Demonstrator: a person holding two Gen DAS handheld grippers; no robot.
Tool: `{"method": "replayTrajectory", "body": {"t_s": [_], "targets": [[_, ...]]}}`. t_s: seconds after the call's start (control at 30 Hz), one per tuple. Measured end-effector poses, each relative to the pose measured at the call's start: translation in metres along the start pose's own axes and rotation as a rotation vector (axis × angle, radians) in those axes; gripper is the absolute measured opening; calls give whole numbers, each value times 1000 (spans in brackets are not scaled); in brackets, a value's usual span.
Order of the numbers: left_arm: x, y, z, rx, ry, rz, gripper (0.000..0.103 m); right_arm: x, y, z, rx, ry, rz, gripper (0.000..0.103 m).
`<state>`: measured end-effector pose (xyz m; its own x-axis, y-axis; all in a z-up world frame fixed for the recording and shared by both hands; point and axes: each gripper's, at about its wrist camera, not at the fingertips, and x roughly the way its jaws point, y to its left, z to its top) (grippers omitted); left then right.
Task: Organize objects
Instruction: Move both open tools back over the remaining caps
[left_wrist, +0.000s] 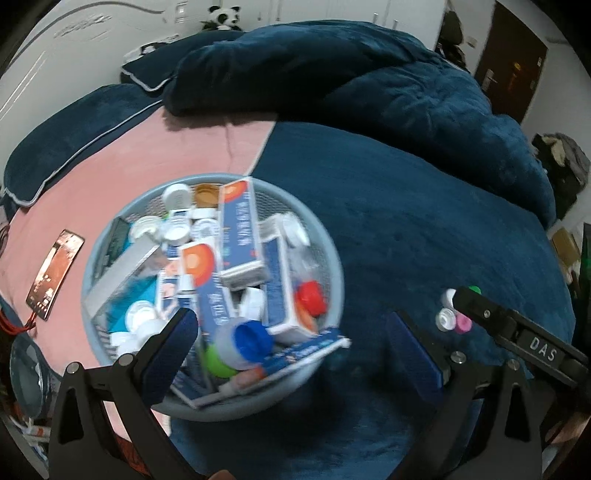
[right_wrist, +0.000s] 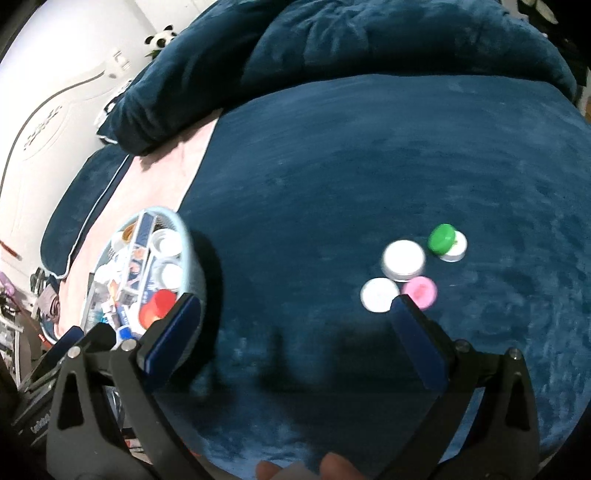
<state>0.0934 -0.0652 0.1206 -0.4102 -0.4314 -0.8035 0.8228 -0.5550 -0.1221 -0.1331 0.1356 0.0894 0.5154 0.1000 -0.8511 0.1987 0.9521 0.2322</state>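
Right now a pale blue basket (left_wrist: 325, 254), crammed with boxes and caps, sits on the bed where pink sheet (left_wrist: 147, 155) meets dark blue blanket (right_wrist: 332, 166). Well apart on the blanket lies a small cluster of caps (right_wrist: 402, 258). Both the left gripper (left_wrist: 295, 343) and the right gripper (right_wrist: 295, 325) hang spread wide, holding nothing.

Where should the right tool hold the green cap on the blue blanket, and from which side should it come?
Grip the green cap by its round side wall, coming from above; it leans on a white cap, so put the fingers across its free sides.
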Motion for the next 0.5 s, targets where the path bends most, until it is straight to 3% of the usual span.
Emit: {"method": "replayTrajectory", "body": {"t_s": [0.5], "targets": [[13, -77, -19, 156, 53, -57, 103, -12, -60, 0, 81, -23, -97, 103]]}}
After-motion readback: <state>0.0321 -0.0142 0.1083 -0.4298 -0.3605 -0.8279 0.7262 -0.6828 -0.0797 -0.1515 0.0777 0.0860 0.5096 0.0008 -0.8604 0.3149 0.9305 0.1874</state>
